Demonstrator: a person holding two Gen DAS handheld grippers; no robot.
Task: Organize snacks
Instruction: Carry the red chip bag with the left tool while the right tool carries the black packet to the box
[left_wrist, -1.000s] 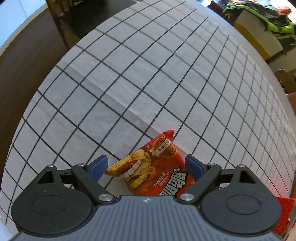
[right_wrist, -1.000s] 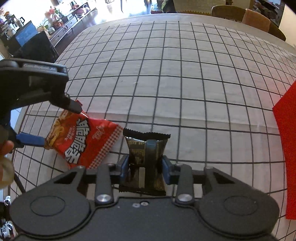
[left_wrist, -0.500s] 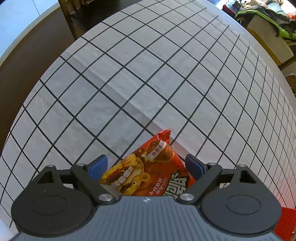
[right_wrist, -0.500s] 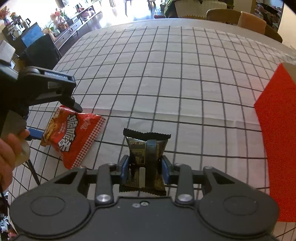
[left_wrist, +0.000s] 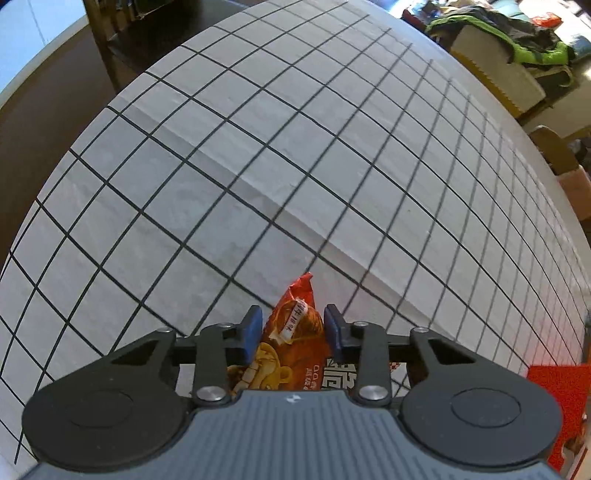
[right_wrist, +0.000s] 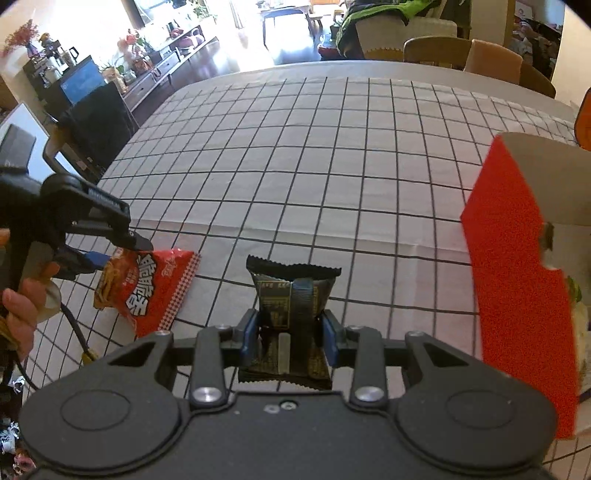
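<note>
A red snack bag (left_wrist: 291, 354) with yellow noodle print lies on the checked tablecloth (left_wrist: 258, 166). My left gripper (left_wrist: 293, 321) has its jaws closing, and the blue pads (left_wrist: 253, 328) squeeze the bag's end from both sides. In the right wrist view the same bag (right_wrist: 147, 284) sits at the left with the left gripper (right_wrist: 118, 253) on its end. My right gripper (right_wrist: 290, 325) is shut on a dark snack packet (right_wrist: 291, 291), held above the cloth.
An open red box (right_wrist: 517, 277) with a white inside stands at the right; its corner (left_wrist: 565, 398) shows in the left wrist view. A hand (right_wrist: 22, 314) holds the left gripper. Wooden chairs (right_wrist: 436, 51) stand at the table's far edge.
The left jaws have closed from wide open onto the red bag, pinching it narrow. The right gripper has risen and moved right with the dark packet; the red box now looms larger.
</note>
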